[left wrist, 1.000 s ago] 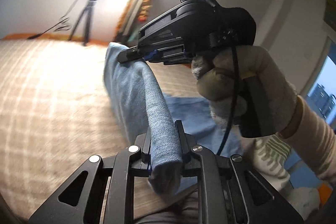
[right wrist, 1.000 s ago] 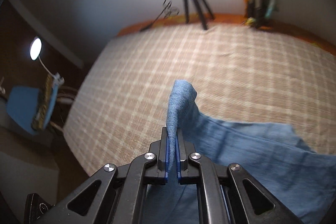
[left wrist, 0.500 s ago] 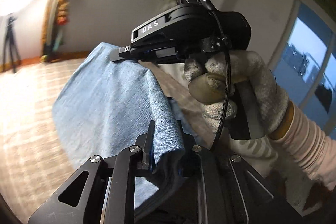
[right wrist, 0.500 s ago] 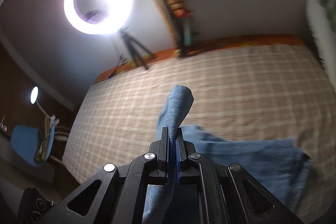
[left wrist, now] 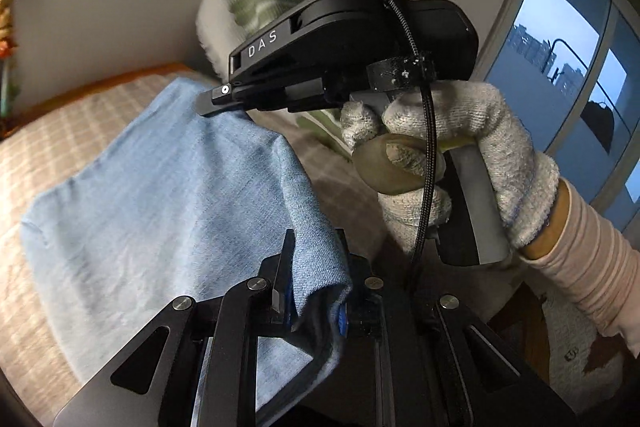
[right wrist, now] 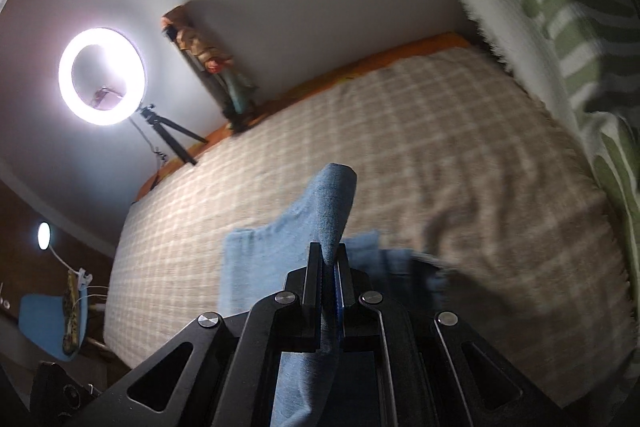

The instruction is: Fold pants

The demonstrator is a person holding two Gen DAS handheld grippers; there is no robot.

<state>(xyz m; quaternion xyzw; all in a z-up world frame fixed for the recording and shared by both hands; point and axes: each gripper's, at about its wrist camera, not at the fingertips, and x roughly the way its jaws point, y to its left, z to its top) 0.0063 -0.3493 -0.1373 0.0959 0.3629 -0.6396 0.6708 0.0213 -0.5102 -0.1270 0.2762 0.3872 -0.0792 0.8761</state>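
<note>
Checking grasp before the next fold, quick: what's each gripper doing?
Left gripper: closed on the blue pants.
Right gripper: closed on the pants' edge.

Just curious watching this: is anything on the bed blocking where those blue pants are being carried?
Nothing visible does. Both the left gripper and right gripper already clamp the blue pants, and the checkered bedspread ahead looks bare.

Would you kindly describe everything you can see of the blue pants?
The pants are light blue, a soft denim-like weave, with a darker inner side showing at the folded edge. They are lifted off the checked bedspread, one edge stretched between the two grippers. The left gripper is shut on a bunched fold; the right gripper pinches another, its tip poking up past the fingers. The rest hangs as a broad sheet toward the bed.
</note>
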